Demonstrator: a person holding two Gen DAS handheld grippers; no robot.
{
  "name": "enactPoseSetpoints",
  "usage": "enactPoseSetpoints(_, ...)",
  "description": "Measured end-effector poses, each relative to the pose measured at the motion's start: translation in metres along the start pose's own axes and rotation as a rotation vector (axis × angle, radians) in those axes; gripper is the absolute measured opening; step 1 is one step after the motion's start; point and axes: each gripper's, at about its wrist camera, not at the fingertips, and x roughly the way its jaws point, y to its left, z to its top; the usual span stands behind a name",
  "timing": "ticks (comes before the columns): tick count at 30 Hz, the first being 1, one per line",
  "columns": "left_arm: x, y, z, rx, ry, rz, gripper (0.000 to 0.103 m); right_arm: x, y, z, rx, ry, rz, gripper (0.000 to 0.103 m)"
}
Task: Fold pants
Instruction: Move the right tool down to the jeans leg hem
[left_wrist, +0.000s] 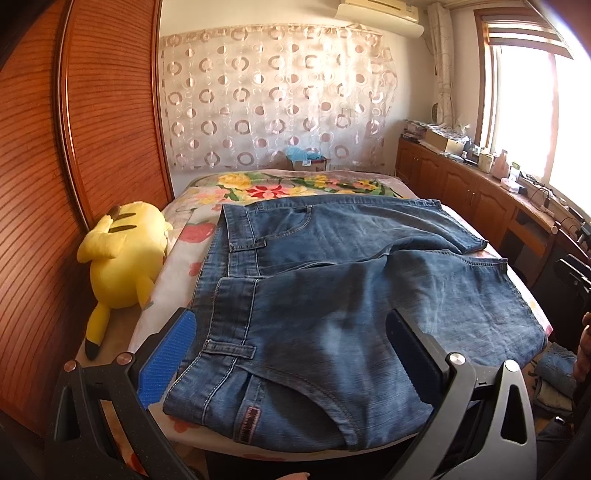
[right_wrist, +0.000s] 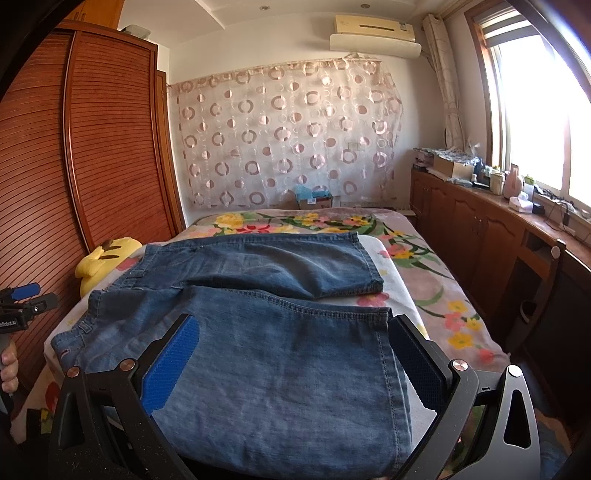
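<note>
Pants: blue jeans (left_wrist: 332, 295) lie spread on a board (right_wrist: 373, 243) on the bed (right_wrist: 443, 295), waistband toward the wardrobe side, both legs running toward the window side, the far leg slightly crossed under the near one.
Left gripper (left_wrist: 284, 354): fingers wide apart, hovering at the waistband end, holding nothing.
Right gripper (right_wrist: 291, 365): fingers wide apart over the near leg close to its hem (right_wrist: 384, 321), holding nothing.
Stage: judged as the start; no fold is made yet.
Risk, grip: denim is thick at seams and waistband; a shallow pinch could slip, or catch only the top layer.
Risk, drag: lifting one end alone could pull the whole garment off the near edge, where the cloth already overhangs.
Risk, uneven fold: the legs do not lie parallel, so folding now could leave the hems mismatched.
Nearby: a yellow plush (left_wrist: 122, 258) sits just beside the waistband corner, against the wardrobe (left_wrist: 74, 147), and could be bumped by the left gripper.
Further off: cabinets (right_wrist: 480, 229) under the window, well apart.
Obstruction: nothing lies on the jeans.
</note>
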Motion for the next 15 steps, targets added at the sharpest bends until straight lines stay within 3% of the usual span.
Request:
enactPoseSetpoints(5,0.005,0.022,-0.005,-0.015,0.018,0.004,0.103,0.009,-0.008,-0.001,0.009,0.052,-0.036,0.102)
enactPoseSetpoints(15,0.022,0.079,-0.027,-0.091,0.067,0.083,0.100,0.016,-0.005,0.009,0.014,0.139,-0.062,0.099)
